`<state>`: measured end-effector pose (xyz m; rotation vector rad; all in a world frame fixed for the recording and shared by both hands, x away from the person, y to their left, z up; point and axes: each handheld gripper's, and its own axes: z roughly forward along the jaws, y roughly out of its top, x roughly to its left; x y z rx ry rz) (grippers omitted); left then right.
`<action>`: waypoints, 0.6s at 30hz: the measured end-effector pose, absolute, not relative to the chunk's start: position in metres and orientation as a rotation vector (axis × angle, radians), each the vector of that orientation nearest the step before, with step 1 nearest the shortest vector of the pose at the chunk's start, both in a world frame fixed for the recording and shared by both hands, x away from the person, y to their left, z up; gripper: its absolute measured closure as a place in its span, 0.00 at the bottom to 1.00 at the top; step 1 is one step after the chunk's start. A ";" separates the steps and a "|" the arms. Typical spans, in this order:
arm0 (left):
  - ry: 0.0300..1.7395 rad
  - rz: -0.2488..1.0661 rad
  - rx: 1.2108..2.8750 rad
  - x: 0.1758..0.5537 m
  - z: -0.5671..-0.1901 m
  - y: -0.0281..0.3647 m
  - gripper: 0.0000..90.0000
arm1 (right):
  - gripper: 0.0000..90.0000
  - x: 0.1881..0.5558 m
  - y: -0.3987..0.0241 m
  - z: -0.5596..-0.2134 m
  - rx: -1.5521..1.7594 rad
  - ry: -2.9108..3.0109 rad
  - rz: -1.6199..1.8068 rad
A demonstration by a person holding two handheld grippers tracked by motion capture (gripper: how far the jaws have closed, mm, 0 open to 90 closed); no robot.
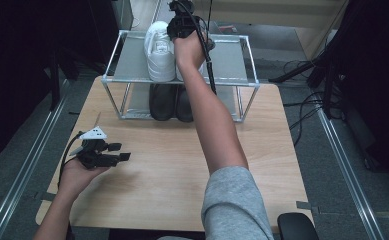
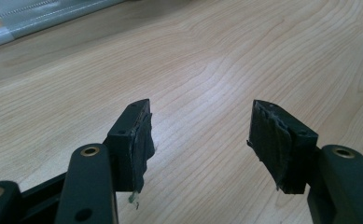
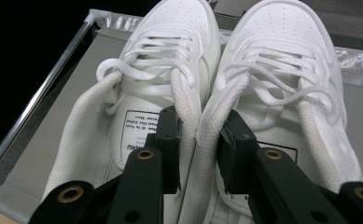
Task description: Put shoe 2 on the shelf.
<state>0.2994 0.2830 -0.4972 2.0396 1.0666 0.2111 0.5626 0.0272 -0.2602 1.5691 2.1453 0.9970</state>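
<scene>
**What the views hide or cut off**

In the high view the person's right forearm [image 1: 202,95] covers nearly all of the right white shoe [image 1: 200,67] on the rack's top shelf [image 1: 132,60], and the right gripper [image 1: 182,22] hides that shoe's heel end. The two dark shoes [image 1: 171,102] on the lower shelf are shadowed, with their far parts under the top shelf. In the right gripper view the heels of both white shoes are cut off by the bottom edge, the toe of the left white shoe [image 3: 170,70] by the top edge. Its insole label [image 3: 135,130] is too small to read. There each jaw reaches inside a shoe, with the two inner collars between them; whether the pads press cannot be told.
</scene>
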 end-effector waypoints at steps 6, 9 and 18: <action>1.065 0.215 2.046 0.300 -0.498 0.282 0.44 | 0.77 0.560 0.022 -0.264 1.550 2.138 1.042; 1.061 0.209 2.048 0.301 -0.497 0.281 0.44 | 0.71 0.560 0.020 -0.267 1.511 2.157 1.069; 1.052 0.206 2.059 0.303 -0.498 0.278 0.44 | 0.62 0.550 0.011 -0.263 1.422 2.196 1.107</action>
